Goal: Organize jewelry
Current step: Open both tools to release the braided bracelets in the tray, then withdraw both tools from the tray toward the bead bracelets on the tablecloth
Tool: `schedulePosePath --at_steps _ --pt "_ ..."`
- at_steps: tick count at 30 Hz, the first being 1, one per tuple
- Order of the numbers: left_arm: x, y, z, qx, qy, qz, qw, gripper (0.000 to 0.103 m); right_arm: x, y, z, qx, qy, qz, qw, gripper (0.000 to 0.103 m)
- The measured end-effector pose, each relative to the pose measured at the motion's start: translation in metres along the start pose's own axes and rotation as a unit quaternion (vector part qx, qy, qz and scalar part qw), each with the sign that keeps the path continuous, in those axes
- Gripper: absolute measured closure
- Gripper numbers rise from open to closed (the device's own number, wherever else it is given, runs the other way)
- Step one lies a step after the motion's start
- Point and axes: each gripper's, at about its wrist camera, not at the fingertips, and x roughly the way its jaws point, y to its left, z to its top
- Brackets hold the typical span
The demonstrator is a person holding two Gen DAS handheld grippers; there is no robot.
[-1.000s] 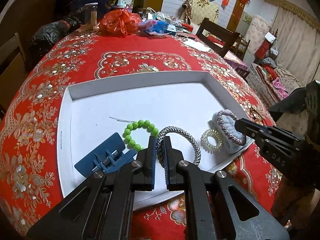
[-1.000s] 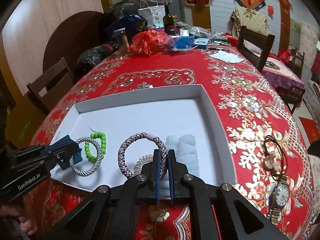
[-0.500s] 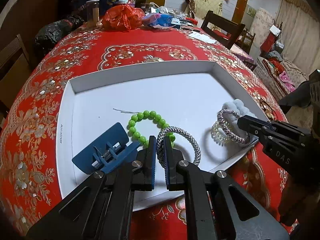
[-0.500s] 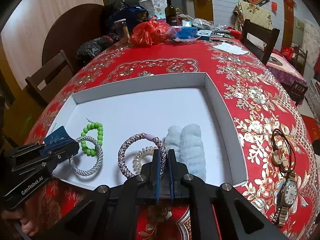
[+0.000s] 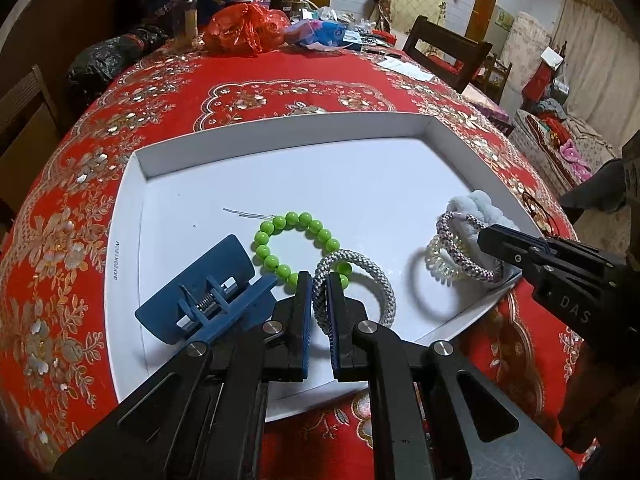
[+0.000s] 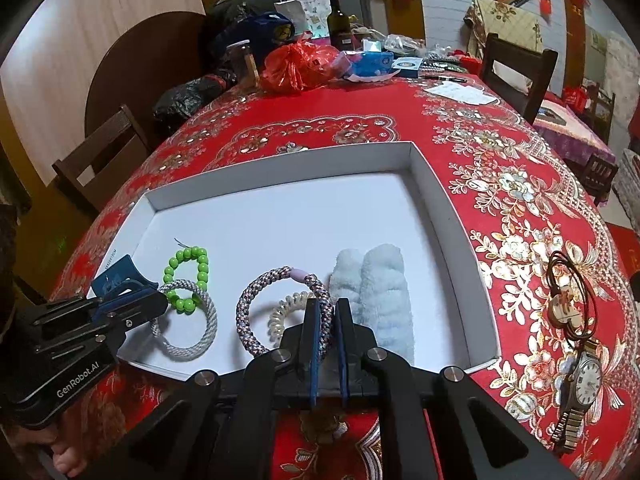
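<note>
A white tray [image 5: 280, 136] lies on the red tablecloth. My left gripper [image 5: 319, 280] is shut on a grey-white braided bracelet [image 5: 360, 280] near the tray's front edge. That bracelet overlaps a green bead bracelet [image 5: 296, 236]. A blue hair clip [image 5: 208, 288] lies just left of the fingers. My right gripper [image 6: 328, 308] is shut on a purple braided bracelet [image 6: 256, 300] at the front right of the tray. A clear coil hair tie [image 6: 284, 308] sits inside that bracelet's loop. A fluffy pale-blue band [image 6: 384, 288] lies to its right.
On the cloth right of the tray [image 6: 440, 208] lie a wristwatch [image 6: 584, 376] and a brown cord pendant [image 6: 568, 300]. Bags, a bottle [image 6: 338, 20] and boxes crowd the table's far end. Wooden chairs stand at the left and far right.
Both grippers stay shut on their bracelets. The tray has shifted slightly up in both views, and more of the fluffy band shows in the right wrist view.
</note>
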Motion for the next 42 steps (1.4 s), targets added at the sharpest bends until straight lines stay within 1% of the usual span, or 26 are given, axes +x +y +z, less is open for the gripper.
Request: schedulePosePath --at_steps 3,5,7,9,17,22,25,28,29,32,34,36,38,41,42 --pt "-0.001 0.001 0.000 -0.002 -0.001 0.000 1.0000 0.094 0.000 0.001 0.000 0.002 0.001 0.009 1.000 0.097" --pt "-0.002 0.002 0.000 -0.004 -0.002 0.000 1.0000 0.087 0.000 0.002 0.000 0.002 0.001 0.016 1.000 0.097" --pt "-0.004 0.002 0.000 -0.005 -0.006 0.001 1.0000 0.071 -0.001 0.004 0.000 0.000 0.001 0.019 1.000 0.097" --pt "-0.008 0.003 -0.001 -0.008 -0.013 0.000 0.9999 0.065 -0.003 0.006 0.001 -0.002 -0.004 0.024 1.000 0.096" --pt "-0.017 0.007 -0.002 -0.013 -0.020 0.002 0.9997 0.064 -0.006 0.008 0.002 0.001 -0.008 0.024 1.000 0.095" --pt "-0.021 0.005 -0.005 -0.012 -0.021 0.002 0.9997 0.064 -0.012 0.007 0.004 0.004 -0.018 0.022 1.000 0.095" --pt "-0.028 0.003 -0.006 -0.014 -0.025 -0.002 0.9996 0.064 -0.016 0.006 0.004 0.003 -0.023 0.019 1.000 0.095" --pt "-0.043 -0.001 -0.010 -0.007 -0.037 -0.011 0.9992 0.064 -0.029 0.001 0.001 0.014 -0.038 0.010 0.999 0.095" --pt "-0.049 -0.003 -0.013 -0.001 -0.042 -0.018 0.9989 0.063 -0.032 0.000 0.000 0.017 -0.041 0.008 0.999 0.095" --pt "-0.061 -0.009 -0.026 0.011 -0.048 -0.024 0.9985 0.056 -0.046 -0.003 -0.003 0.024 -0.052 -0.010 0.998 0.095" --pt "-0.066 -0.011 -0.035 0.017 -0.045 -0.028 0.9984 0.056 -0.055 -0.003 -0.008 0.022 -0.052 -0.028 0.998 0.091" --pt "-0.069 -0.013 -0.048 0.025 -0.036 -0.035 0.9984 0.056 -0.066 -0.005 -0.017 0.029 -0.053 -0.037 0.997 0.081" --pt "-0.073 -0.015 -0.060 0.033 -0.029 -0.039 0.9982 0.056 -0.077 -0.006 -0.026 0.038 -0.057 -0.042 0.997 0.076" --pt "-0.078 -0.015 -0.084 0.044 -0.022 -0.042 0.9979 0.056 -0.101 -0.006 -0.044 0.046 -0.072 -0.050 0.995 0.074" --pt "-0.078 -0.014 -0.090 0.047 -0.019 -0.040 0.9979 0.056 -0.110 -0.006 -0.051 0.050 -0.076 -0.052 0.994 0.071"
